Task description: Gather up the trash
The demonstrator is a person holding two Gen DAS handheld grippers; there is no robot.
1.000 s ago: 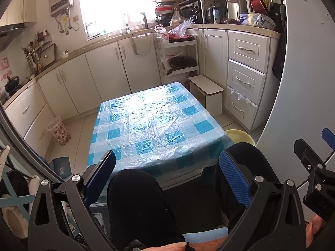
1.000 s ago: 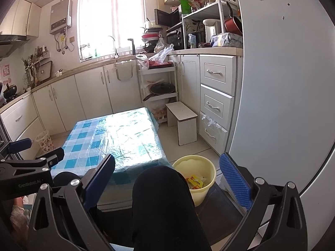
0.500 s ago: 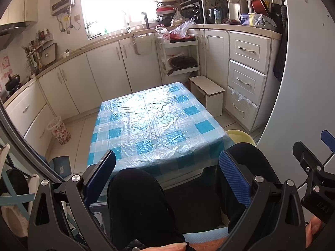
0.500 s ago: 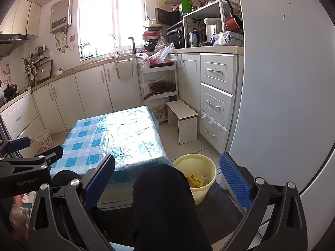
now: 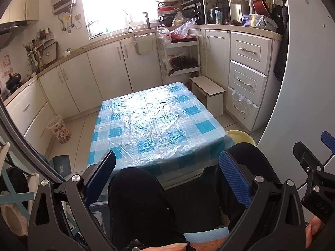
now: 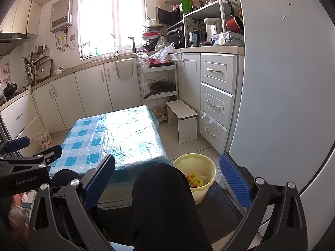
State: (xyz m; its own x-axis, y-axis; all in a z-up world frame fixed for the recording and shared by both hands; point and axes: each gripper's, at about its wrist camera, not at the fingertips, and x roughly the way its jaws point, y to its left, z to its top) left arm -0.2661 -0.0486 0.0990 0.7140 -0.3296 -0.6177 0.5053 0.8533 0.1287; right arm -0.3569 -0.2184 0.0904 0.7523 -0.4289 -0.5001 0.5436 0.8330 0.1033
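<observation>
A yellow bucket (image 6: 195,174) stands on the floor right of the low table and holds yellow and orange wrappers (image 6: 195,181); only its rim (image 5: 240,136) shows in the left wrist view. The table (image 5: 155,125) has a blue-checked cloth under clear plastic, and I see no trash on it. My left gripper (image 5: 167,173) is open and empty above the person's knees. My right gripper (image 6: 167,173) is open and empty, held to the right of the left one, near the bucket.
The person's black-clad knees (image 5: 142,198) sit under both grippers. A white stool (image 6: 183,121) stands beyond the bucket. A white fridge (image 6: 282,94) fills the right. Cabinets line the back and left walls. A floral waste basket (image 5: 59,128) stands at the left.
Both grippers have drifted slightly, so the views shift a little. Both stay open and empty.
</observation>
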